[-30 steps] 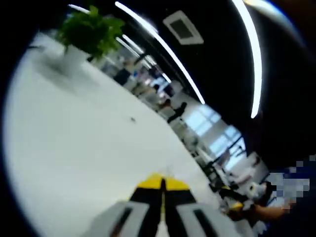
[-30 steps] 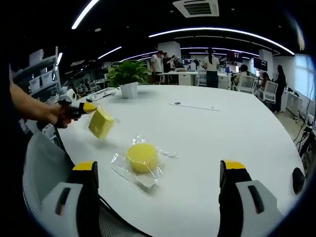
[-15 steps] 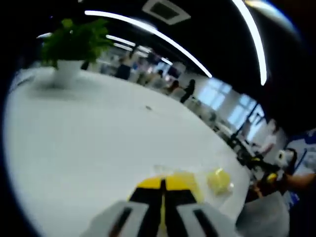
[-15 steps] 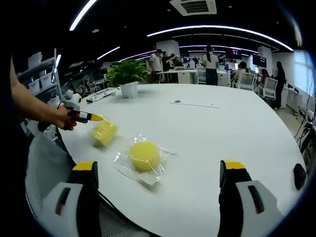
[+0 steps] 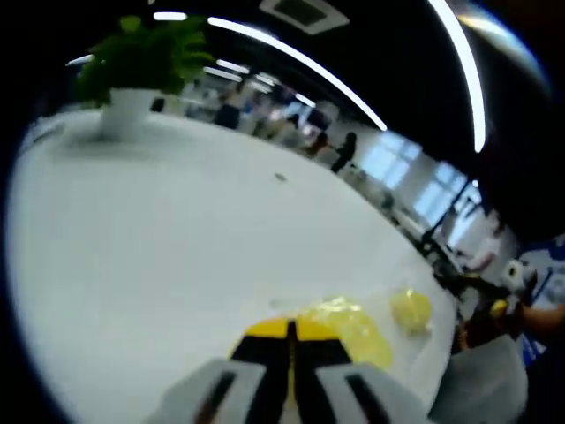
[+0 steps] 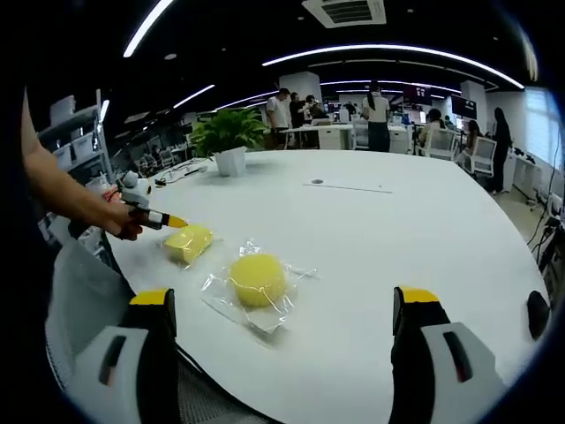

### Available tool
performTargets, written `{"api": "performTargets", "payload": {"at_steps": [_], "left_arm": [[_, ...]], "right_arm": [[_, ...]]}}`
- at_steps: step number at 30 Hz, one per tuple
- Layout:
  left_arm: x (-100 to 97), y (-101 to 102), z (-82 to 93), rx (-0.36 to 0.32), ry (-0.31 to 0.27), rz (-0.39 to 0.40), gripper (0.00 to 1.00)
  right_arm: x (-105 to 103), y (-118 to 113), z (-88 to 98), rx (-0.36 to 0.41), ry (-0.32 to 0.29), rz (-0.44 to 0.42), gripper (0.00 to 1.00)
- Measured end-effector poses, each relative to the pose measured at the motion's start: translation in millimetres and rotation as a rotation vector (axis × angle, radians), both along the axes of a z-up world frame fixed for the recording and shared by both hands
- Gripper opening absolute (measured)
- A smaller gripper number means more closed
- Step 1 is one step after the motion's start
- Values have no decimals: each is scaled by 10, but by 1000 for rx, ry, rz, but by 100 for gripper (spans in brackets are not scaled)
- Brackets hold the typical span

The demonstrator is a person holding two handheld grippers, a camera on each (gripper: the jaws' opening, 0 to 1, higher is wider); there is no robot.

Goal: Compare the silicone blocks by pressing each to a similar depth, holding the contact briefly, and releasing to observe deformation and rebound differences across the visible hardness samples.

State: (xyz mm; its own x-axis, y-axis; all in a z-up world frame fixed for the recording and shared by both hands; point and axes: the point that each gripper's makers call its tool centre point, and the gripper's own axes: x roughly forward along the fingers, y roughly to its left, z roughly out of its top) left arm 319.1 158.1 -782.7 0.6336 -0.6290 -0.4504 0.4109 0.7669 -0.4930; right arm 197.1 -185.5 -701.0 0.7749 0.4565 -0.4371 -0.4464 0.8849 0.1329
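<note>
On my left gripper (image 5: 291,340) the yellow-tipped jaws stand pressed together with only a thin seam between them, and just past their tips, toward 1 o'clock, lies the square yellow block (image 5: 349,325), blurred here; I cannot tell whether the tips touch it. Farther out at 2 o'clock in the left gripper view sits the round yellow block (image 5: 411,309), and beyond it my right gripper (image 5: 494,316) comes in at 3 o'clock. The right gripper view gives me what the left one blurs: my right gripper (image 6: 282,314) has its jaws spread wide apart, grasping nothing, and between them at about 12 o'clock the round yellow block (image 6: 257,279) rests on a crinkled clear plastic wrapper (image 6: 231,299) on the white tabletop (image 6: 397,230). At 10 o'clock the square yellow block (image 6: 188,241) lies flat, its long axis running toward the left gripper (image 6: 164,221), whose yellow tip sits at the block's near corner with my hand (image 6: 124,221) behind it. The two blocks lie just beside each other without touching. At the far edge, around 11 o'clock, stands a potted plant (image 6: 228,140).
</note>
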Motion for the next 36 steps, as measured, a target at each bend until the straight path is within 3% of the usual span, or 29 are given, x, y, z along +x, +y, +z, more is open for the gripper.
{"api": "performTargets", "payload": {"at_steps": [14,15,18,20,22,23,31,34,36], "left_arm": [[5,-58,8,39,-20,-50,2],[-3,-50,16,45,-30,-54,5],[44,27,74,77,-70,-16,28],[68,39,194,80,-134,-28,36],[62,81,215,90,-116,-22,47],[61,88,265,100,-138,-24,50],[15,207,474,150,-206,-28,74],[-42,236,520,248,-249,-88,79],[-59,221,594,233,-265,-83,82]], "right_arm": [[52,-4,-22,14,15,-5,96],[53,-4,-27,15,16,-4,96],[51,-9,-36,18,20,-4,96],[55,-21,-19,26,17,-9,96],[59,-33,-14,26,17,-9,96],[60,-36,-13,24,17,-7,96],[97,-74,8,21,17,-11,96],[100,-63,6,21,24,-7,96],[103,-64,2,16,26,-4,96]]}}
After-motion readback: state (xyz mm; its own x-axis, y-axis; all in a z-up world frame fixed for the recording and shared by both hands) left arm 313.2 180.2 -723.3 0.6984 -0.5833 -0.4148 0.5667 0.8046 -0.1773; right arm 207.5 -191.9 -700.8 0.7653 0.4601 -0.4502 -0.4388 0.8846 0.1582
